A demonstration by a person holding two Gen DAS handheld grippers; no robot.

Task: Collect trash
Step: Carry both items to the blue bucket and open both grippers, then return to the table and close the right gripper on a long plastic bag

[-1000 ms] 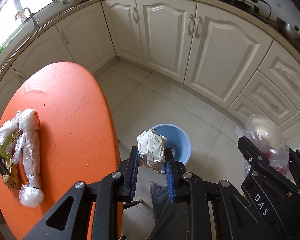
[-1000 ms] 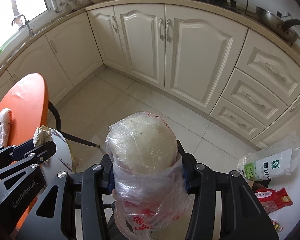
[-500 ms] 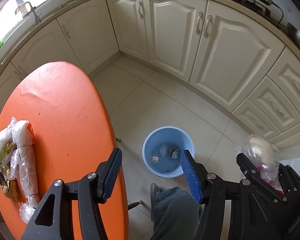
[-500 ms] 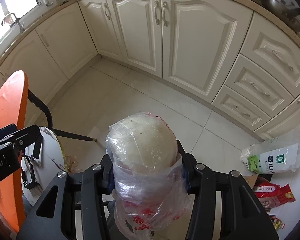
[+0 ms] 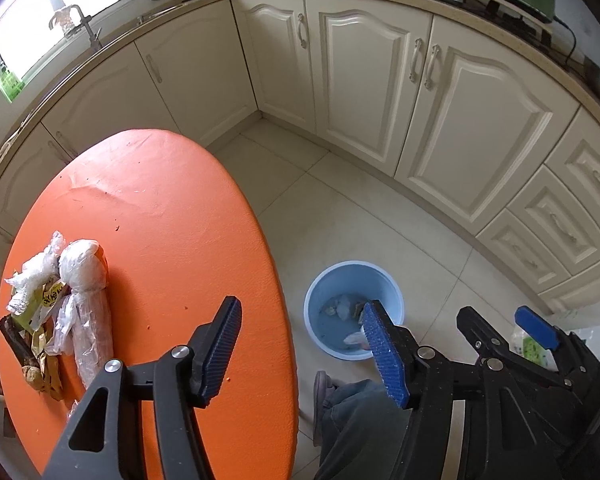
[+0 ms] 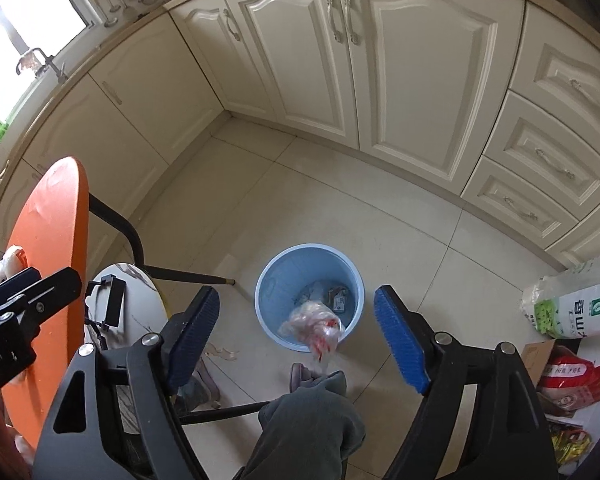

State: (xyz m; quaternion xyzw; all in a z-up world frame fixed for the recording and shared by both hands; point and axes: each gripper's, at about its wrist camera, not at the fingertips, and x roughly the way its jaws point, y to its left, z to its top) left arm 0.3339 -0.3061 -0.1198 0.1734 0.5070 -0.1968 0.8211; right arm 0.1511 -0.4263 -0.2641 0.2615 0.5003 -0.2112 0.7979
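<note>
1. While both grippers point steeply down at the tiled floor, one blue bin [image 6: 309,297] stands low in the centre of the right wrist view; in the left wrist view it is right of centre.
2. One left gripper [image 5: 304,344] has its jaws standing open with nothing between them; they opened within the last second, and the crumpled paper wad they held is gone from them.
3. One right gripper [image 6: 296,334] has jaws that have just been opening; they stand wide with nothing pressed between the two blue pads.
4. One clear plastic bag with red print [image 6: 314,326], blurred, hangs over the near rim of the bin, partly inside it and partly over the floor.
5. Inside the bin lie several small scraps [image 5: 342,308]; I cannot count them exactly.
6. One orange tabletop [image 5: 160,240] fills the left of the left wrist view.
7. Near its left edge rests one long plastic-wrapped roll [image 5: 86,308], with a heap of clear film and yellow-brown wrappers [image 5: 32,320] touching it on the left.
8. Two printed bags, one white-and-green [image 6: 576,312] and one red [image 6: 576,380], lie on the floor at the right edge of the right wrist view.
9. One trouser leg [image 6: 312,424] of the person shows at the bottom centre, with a slipper toe [image 6: 300,376] just above it.
</note>
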